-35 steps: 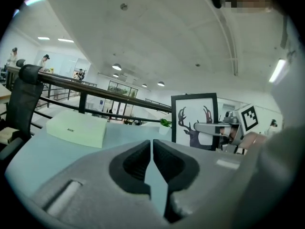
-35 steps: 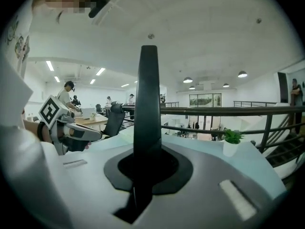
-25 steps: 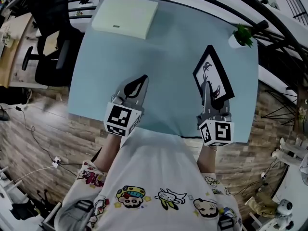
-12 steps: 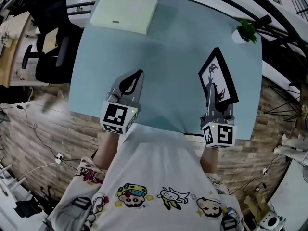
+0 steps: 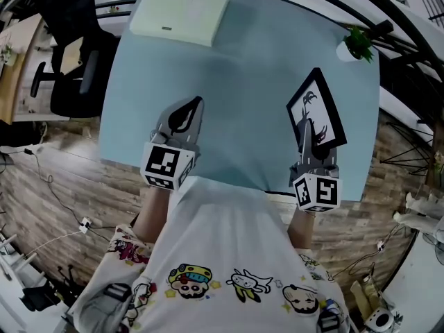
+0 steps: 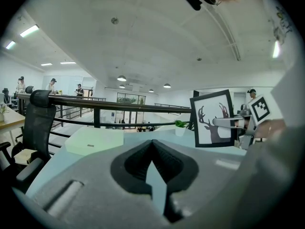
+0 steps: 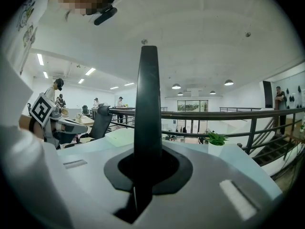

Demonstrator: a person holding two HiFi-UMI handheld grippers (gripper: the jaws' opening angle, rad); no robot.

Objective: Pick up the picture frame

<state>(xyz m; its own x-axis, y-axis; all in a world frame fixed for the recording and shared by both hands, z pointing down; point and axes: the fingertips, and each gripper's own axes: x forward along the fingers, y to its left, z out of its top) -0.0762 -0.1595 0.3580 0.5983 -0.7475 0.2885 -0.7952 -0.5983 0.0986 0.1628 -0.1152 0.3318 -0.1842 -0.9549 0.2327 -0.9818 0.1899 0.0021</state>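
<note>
The picture frame [image 5: 316,111] is black-edged with a deer silhouette on white. It stands upright over the right side of the pale blue table [image 5: 243,68]. My right gripper [image 5: 303,125] is shut on the frame's near edge. In the right gripper view the frame [image 7: 147,99] shows edge-on between the jaws. In the left gripper view the frame [image 6: 213,119] appears at the right, with the right gripper [image 6: 229,122] clamped on it. Whether its lower edge touches the table I cannot tell. My left gripper [image 5: 197,104] hangs shut and empty over the table's near left part.
A flat pale green box [image 5: 182,14] lies at the table's far left. A small potted plant [image 5: 356,45] stands at the far right corner. A black office chair [image 5: 73,61] is left of the table, and a dark railing [image 6: 119,109] runs behind it.
The left gripper has drifted a little farther out over the table. The right gripper keeps the frame upright in about the same place.
</note>
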